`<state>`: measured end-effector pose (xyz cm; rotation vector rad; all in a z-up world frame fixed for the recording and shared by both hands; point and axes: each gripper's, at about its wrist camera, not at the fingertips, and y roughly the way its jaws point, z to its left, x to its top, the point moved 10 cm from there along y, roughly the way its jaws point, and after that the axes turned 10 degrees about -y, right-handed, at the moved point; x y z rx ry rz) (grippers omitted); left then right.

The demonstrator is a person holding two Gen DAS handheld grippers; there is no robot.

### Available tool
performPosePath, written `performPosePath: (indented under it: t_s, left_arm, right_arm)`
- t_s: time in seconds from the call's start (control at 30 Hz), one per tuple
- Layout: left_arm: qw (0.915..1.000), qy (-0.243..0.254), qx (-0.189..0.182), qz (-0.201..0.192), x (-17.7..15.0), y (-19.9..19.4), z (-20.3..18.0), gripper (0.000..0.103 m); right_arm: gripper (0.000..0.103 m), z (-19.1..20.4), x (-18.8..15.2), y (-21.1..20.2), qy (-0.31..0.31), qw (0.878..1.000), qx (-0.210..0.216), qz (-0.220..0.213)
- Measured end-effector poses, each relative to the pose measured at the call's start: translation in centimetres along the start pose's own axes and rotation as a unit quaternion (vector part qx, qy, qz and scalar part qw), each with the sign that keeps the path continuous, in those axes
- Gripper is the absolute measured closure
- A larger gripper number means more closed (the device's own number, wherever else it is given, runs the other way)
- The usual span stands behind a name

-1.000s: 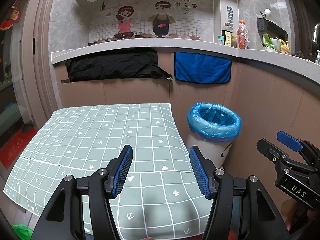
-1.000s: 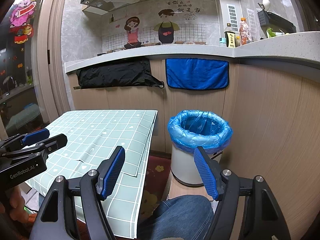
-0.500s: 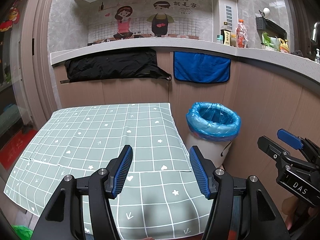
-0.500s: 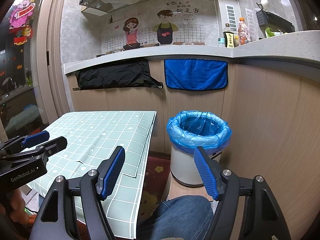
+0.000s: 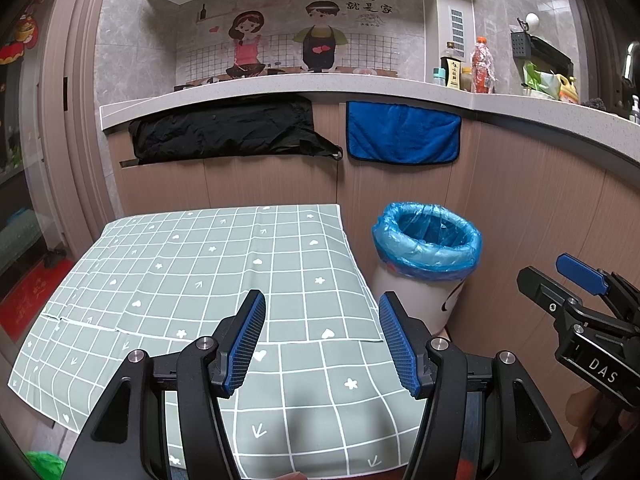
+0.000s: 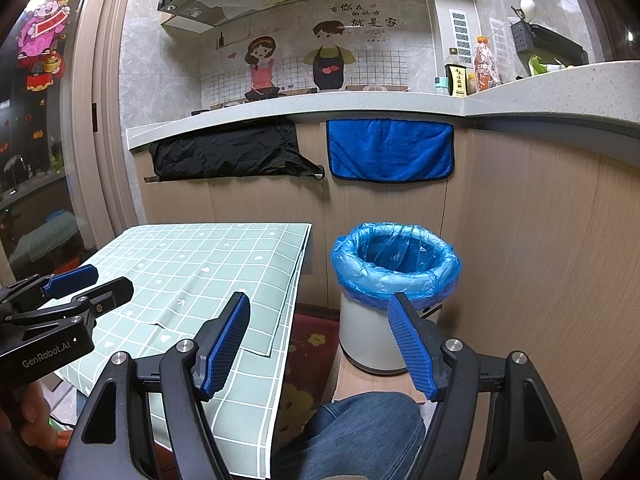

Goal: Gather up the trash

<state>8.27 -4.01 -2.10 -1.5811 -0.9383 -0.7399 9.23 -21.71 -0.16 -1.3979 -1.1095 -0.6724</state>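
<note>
A white trash bin with a blue bag liner (image 5: pixel 426 236) stands on the floor right of the table; it also shows in the right wrist view (image 6: pixel 394 258). My left gripper (image 5: pixel 320 342) is open and empty above the near part of the green checked tablecloth (image 5: pixel 208 264). My right gripper (image 6: pixel 318 346) is open and empty, held off the table's right edge, in front of the bin. Each gripper shows at the side of the other's view. No loose trash shows on the cloth.
A wood-panelled counter wall (image 6: pixel 540 240) runs behind and right of the bin, with a black cloth (image 5: pixel 224 130) and a blue towel (image 5: pixel 402 134) hanging on it. Bottles (image 5: pixel 480 66) stand on the counter. A jeans-clad knee (image 6: pixel 360 432) is below my right gripper.
Both views have shifted very slightly; the grippers stay open and empty in nearly the same places.
</note>
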Motion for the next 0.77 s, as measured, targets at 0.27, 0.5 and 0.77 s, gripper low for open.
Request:
performPosePath:
  t_s: [0.27, 0.5, 0.77]
  left_arm:
    - [1.0, 0.004, 0.0, 0.004, -0.2, 0.1, 0.2, 0.043]
    - [0.9999, 0.008, -0.002, 0.008, -0.3, 0.4, 0.3, 0.043]
    - [0.9997, 0.006, -0.007, 0.021, -0.3, 1.2, 0.9, 0.043]
  right_arm:
    - [0.034, -0.2, 0.1, -0.1, 0.0, 1.0, -0.002, 0.0]
    - [0.034, -0.3, 0.0, 0.0, 0.0, 1.0, -0.002, 0.0]
    - [0.034, -0.2, -0.1, 0.1, 0.002, 1.0, -0.004, 0.004]
